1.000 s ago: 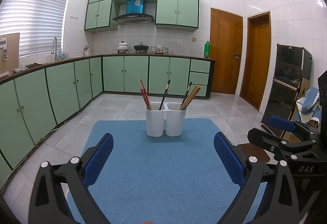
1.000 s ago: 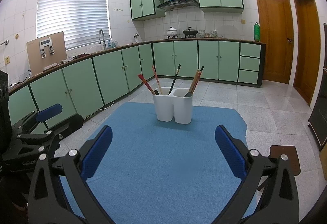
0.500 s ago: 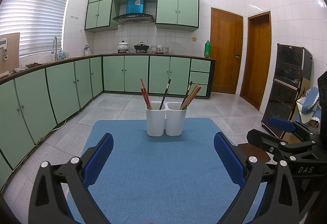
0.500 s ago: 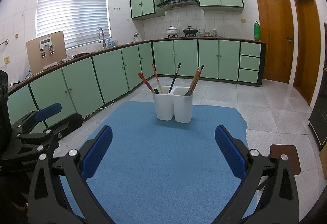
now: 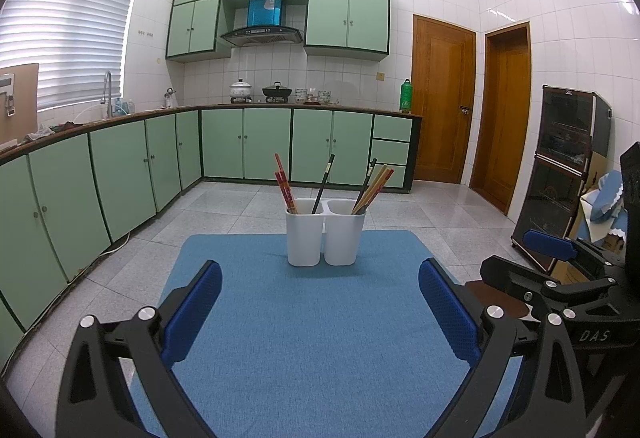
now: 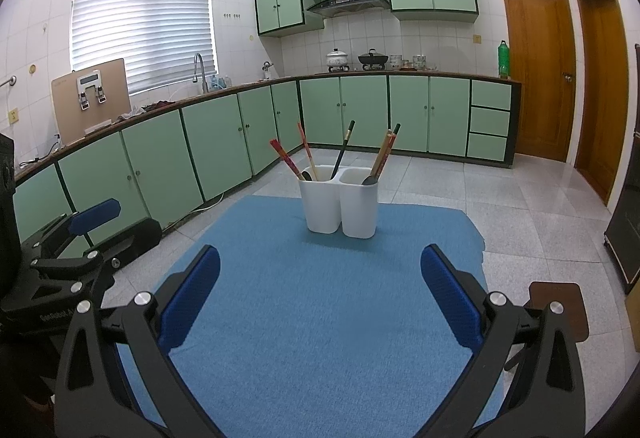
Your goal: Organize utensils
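two white rounded plastic cups (image 5: 324,234), woven blue mat (image 5: 304,338)

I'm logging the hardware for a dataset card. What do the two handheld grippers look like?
Both look alike: the left gripper and right gripper have black angular frames with triangular cut-outs, silver round bolts and textured blue pads on the fingers. White lettering marks each body; no cables, hands or sleeves show.

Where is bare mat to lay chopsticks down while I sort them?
The blue mat is bare from both open grippers, left and right, up to the white holder, and on either side of it. Only the holder's two compartments are crowded.
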The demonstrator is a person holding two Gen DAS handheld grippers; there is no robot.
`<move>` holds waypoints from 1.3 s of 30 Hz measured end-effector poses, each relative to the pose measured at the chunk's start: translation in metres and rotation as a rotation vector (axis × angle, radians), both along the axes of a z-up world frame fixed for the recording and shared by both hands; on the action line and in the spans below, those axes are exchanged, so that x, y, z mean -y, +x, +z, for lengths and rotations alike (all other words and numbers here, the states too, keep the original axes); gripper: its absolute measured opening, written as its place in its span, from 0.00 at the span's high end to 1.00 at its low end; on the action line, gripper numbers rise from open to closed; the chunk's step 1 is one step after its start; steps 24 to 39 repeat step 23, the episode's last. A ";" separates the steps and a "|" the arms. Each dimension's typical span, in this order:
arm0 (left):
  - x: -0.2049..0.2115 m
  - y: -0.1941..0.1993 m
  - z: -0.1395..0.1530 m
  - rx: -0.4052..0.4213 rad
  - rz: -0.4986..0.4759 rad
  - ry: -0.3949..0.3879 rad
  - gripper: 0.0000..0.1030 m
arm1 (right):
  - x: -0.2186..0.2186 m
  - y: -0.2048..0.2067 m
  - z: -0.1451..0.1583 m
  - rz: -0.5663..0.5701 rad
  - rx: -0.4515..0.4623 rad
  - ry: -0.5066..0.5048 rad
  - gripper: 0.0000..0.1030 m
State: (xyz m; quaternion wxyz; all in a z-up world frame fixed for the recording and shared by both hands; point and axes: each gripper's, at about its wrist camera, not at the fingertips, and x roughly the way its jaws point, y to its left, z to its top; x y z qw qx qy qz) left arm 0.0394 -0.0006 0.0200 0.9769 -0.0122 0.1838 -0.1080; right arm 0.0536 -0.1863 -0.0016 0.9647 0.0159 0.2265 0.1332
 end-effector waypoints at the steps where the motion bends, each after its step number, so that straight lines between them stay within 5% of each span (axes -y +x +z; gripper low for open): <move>1: 0.000 0.000 0.000 0.000 0.001 0.001 0.06 | -0.001 0.002 0.000 0.000 -0.001 -0.001 0.05; 39: 0.000 0.002 -0.006 -0.008 0.002 -0.003 0.06 | -0.001 0.002 -0.003 0.000 -0.008 -0.001 0.05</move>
